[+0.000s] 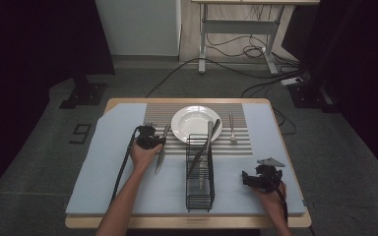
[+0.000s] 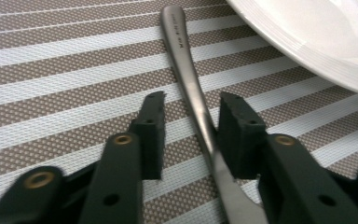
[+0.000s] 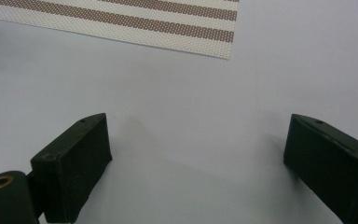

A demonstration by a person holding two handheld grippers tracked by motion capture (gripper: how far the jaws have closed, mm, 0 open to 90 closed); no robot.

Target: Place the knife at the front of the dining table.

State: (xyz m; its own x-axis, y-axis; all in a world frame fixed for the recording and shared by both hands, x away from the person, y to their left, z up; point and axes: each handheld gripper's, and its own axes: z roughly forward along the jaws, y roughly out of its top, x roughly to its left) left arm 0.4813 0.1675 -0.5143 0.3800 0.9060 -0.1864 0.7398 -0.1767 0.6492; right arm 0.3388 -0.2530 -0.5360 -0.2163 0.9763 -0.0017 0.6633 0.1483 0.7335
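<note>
Nearest to us, we are holding the right gripper (image 1: 248, 179) low over the bare blue mat (image 1: 108, 162) near the front right corner of the table (image 1: 187, 222). In the right gripper view its jaws are standing wide apart with nothing between them, and a corner of the striped placemat (image 3: 177, 23) is lying beyond them.

Between our two hands, the black wire rack (image 1: 200, 172) is standing upright on the blue mat, with two long pieces of cutlery leaning in it (we cannot tell what kind from here).

Farther out on our left, we are keeping the left gripper (image 1: 158, 141) down over the knife (image 1: 161, 147), which is lying just left of the rack, its handle on the placemat (image 1: 155, 114) and its blade end on the blue mat. In the left gripper view, the knife (image 2: 196, 102) is running between the jaws of the left gripper (image 2: 191, 133): the right jaw is sitting right against the handle, while the left jaw is standing clear of it with a gap, so the jaws are open around the knife, not clamping it.

Beyond that, the white plate (image 1: 182, 120) is resting on the placemat, its rim (image 2: 307, 51) just beside the knife's handle. A fork (image 1: 232, 129) is lying to the right of the plate.
</note>
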